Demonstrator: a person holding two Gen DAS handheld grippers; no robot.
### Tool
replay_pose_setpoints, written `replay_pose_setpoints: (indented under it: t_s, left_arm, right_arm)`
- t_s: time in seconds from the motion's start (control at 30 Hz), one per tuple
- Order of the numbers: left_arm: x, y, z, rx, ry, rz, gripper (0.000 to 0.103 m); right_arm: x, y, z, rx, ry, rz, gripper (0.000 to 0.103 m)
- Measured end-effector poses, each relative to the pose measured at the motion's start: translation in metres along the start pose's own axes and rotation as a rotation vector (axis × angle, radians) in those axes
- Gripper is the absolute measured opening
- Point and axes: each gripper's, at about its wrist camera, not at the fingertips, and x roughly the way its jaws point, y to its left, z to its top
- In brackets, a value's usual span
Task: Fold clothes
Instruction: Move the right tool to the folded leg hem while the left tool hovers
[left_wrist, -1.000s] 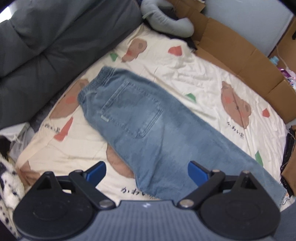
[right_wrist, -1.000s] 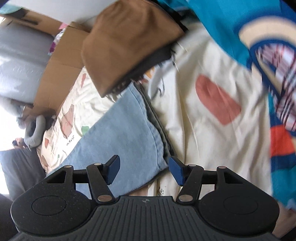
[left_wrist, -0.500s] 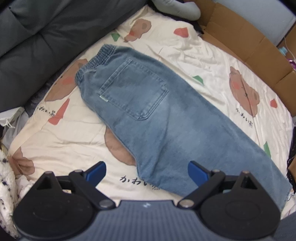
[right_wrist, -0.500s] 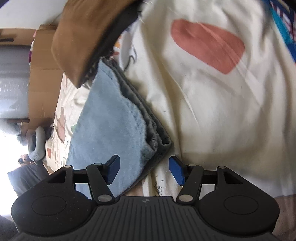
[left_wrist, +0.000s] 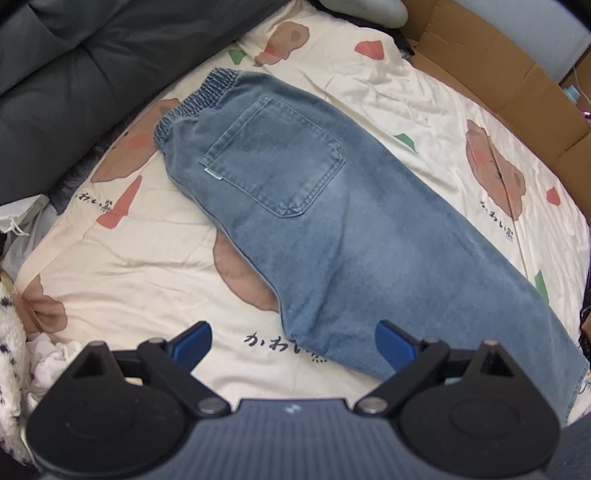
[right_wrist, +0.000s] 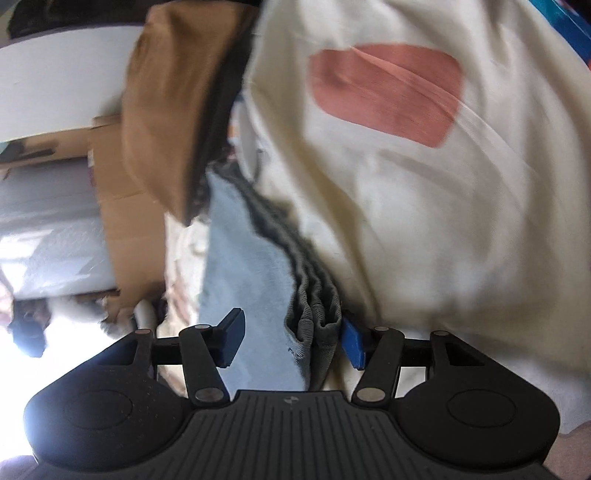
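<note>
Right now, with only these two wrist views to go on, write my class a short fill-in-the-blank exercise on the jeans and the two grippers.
1. The jeans lie on a cream sheet with the back ____ facing up.
2. Their waistband is ____, gathered in small ruffles.
3. The left gripper is ____, with nothing between its blue fingers.
4. The right gripper has the jeans' ____ between its fingers, which have just been closing.

Missing words: pocket; elastic; open; hem
</note>
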Motion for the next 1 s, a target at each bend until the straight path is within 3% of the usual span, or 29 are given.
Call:
replay_pose_setpoints:
  t_s: [0.13, 0.4, 0.6, 0.63, 0.7, 0.73, 0.9, 1.0]
  left_arm:
    - [0.005, 0.0, -0.004, 0.001, 0.008, 0.005, 0.097]
    - [0.009, -0.003, -0.007, 0.021, 0.018, 0.011, 0.097]
    - [0.013, -0.005, -0.006, 0.028, 0.018, 0.021, 0.097]
    - [0.014, -0.005, -0.005, 0.028, 0.018, 0.022, 0.097]
    - [0.017, -0.007, -0.005, 0.032, 0.018, 0.02, 0.097]
    - [0.018, -0.007, -0.005, 0.036, 0.018, 0.018, 0.097]
    - [0.025, -0.011, -0.006, 0.065, 0.026, 0.01, 0.097]
    - [0.032, -0.011, -0.007, 0.067, 0.041, 0.02, 0.097]
  right_arm:
    - [0.0, 0.012, 0.007, -0.029, 0.037, 0.058, 0.058]
    - [0.017, 0.006, 0.024, -0.041, 0.079, -0.01, 0.058]
    - [0.033, 0.002, 0.034, -0.061, 0.103, 0.003, 0.057]
    - [0.036, 0.004, 0.035, -0.069, 0.112, 0.01, 0.055]
    - [0.04, 0.008, 0.037, -0.09, 0.137, 0.023, 0.037]
    - [0.041, 0.011, 0.038, -0.104, 0.153, 0.03, 0.023]
    - [0.038, 0.03, 0.041, -0.184, 0.227, 0.086, 0.019]
    - [0.044, 0.033, 0.047, -0.212, 0.249, 0.05, 0.023]
